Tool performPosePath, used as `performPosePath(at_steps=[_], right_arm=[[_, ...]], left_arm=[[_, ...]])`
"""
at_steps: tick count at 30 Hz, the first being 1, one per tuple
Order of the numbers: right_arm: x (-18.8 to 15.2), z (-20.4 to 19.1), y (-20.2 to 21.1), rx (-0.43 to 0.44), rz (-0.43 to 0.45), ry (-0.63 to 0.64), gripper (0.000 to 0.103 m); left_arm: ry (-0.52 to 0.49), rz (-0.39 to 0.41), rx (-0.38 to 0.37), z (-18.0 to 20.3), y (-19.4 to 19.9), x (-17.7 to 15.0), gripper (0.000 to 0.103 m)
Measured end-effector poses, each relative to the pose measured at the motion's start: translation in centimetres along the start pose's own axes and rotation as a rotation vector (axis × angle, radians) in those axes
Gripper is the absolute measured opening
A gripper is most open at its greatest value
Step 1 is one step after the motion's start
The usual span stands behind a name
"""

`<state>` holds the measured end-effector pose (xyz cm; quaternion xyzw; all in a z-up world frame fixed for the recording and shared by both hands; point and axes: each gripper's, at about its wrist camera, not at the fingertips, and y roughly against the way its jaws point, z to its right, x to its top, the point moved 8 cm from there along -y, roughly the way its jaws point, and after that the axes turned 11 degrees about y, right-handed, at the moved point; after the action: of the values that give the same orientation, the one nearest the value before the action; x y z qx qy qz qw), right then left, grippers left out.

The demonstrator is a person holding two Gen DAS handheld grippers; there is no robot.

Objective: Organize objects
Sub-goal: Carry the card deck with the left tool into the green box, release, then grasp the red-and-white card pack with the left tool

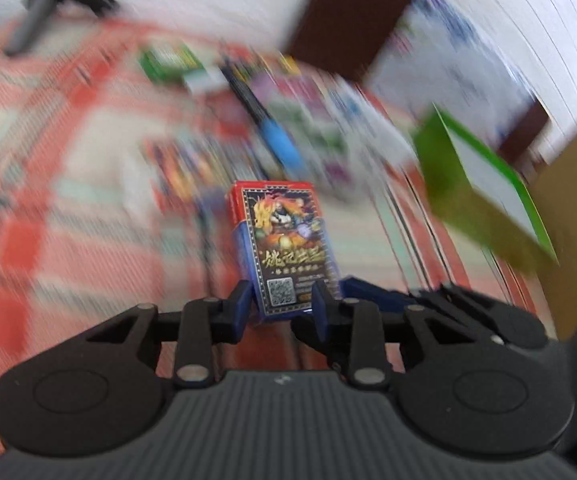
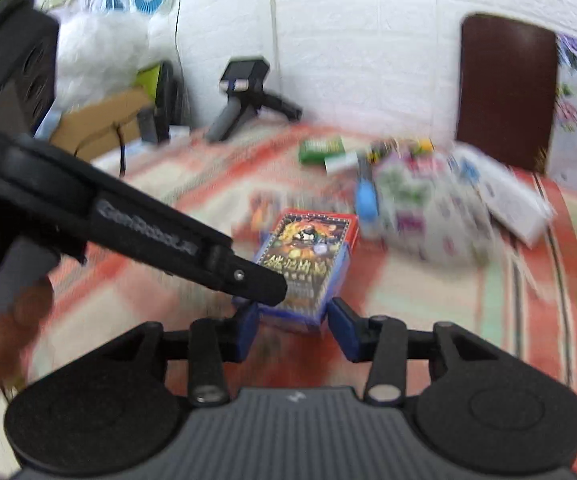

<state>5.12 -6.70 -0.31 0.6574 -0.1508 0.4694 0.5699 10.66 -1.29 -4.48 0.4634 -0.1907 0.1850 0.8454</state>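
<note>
Your left gripper (image 1: 278, 306) pinching the card box (image 1: 284, 240) at its near end (background blurred), your right gripper (image 2: 294, 330) spread just behind the box.

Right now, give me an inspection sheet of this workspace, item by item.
Surface: red and cream checked tablecloth.
Job's things: card box, red and blue, held above the cloth.
Clutter: blurred pile with a blue-tipped pen, green packet, white box, floral pouch.
Grippers: left gripper shut on the card box; right gripper has a finger either side of its lower end, contact unclear.
Cables: black cable down the wall.
Surroundings: white wall, dark chair back, spare gripper, cardboard.
</note>
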Motion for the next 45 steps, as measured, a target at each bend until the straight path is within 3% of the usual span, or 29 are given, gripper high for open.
performPosePath(at_steps=[1, 3, 5, 6, 7, 9, 10, 11, 13, 16, 19, 26, 32, 36, 39, 45], right_arm=[[-0.9, -0.2, 0.7, -0.011, -0.005, 0.003, 0.054], [-1.3, -0.1, 1.4, -0.037, 0.003, 0.016, 0.064], [-0.9, 0.1, 1.4, -0.044, 0.012, 0.014, 0.072], [-0.6, 0.2, 1.1, -0.040, 0.011, 0.010, 0.084], [-0.7, 0.3, 0.7, -0.038, -0.001, 0.004, 0.088], [-0.8, 0.2, -0.5, -0.013, -0.019, -0.014, 0.089], [-0.9, -0.1, -1.2, 0.009, -0.023, -0.014, 0.086], [-1.1, -0.6, -2.0, 0.007, -0.031, 0.004, 0.083], [-0.9, -1.1, -2.3, -0.031, -0.006, 0.045, 0.075], [-0.8, -0.1, -1.2, -0.023, 0.031, -0.025, 0.074], [0.1, 1.6, 1.2, -0.100, 0.119, -0.017, 0.074], [1.3, 11.9, 6.8, -0.366, 0.252, -0.054, 0.074], [-0.1, 22.2, 8.4, -0.502, 0.235, -0.152, 0.074], [-1.6, 26.2, 6.7, -0.499, 0.175, -0.219, 0.074], [-2.7, 26.8, 6.9, -0.499, 0.166, -0.244, 0.073], [-2.8, 24.1, 8.4, -0.505, 0.261, -0.263, 0.073]], left_arm=[[-0.003, -0.013, -0.007, 0.0, 0.0, -0.4, 0.044], [-0.012, 0.031, 0.027, -0.1, 0.2, 0.3, 0.053], [-0.006, 0.070, 0.062, -0.5, 0.3, 1.9, 0.054], [-0.005, 0.076, 0.059, -0.4, 0.2, 2.1, 0.054], [-0.008, 0.068, 0.059, -0.4, -0.2, 2.5, 0.054], [-0.016, 0.031, 0.075, -0.6, -1.2, 2.4, 0.052], [-0.026, 0.010, 0.072, -0.5, -2.0, 1.9, 0.040], [-0.027, -0.017, 0.047, -0.3, -2.8, 1.4, 0.036], [-0.008, 0.018, 0.039, -0.2, -2.8, 1.0, 0.036], [-0.030, 0.051, 0.034, 1.3, -1.6, 1.2, 0.025], [-0.092, 0.096, -0.006, 5.1, -0.4, 2.1, 0.025], [-0.288, 0.143, -0.144, 18.1, -3.8, 5.3, 0.026], [-0.372, 0.127, -0.227, 26.4, -10.3, 6.2, 0.026], [-0.358, 0.063, -0.195, 27.7, -14.9, 6.0, 0.026], [-0.347, 0.040, -0.152, 27.4, -16.4, 5.8, 0.027], [-0.351, 0.083, -0.181, 24.7, -12.4, 5.0, 0.029]])
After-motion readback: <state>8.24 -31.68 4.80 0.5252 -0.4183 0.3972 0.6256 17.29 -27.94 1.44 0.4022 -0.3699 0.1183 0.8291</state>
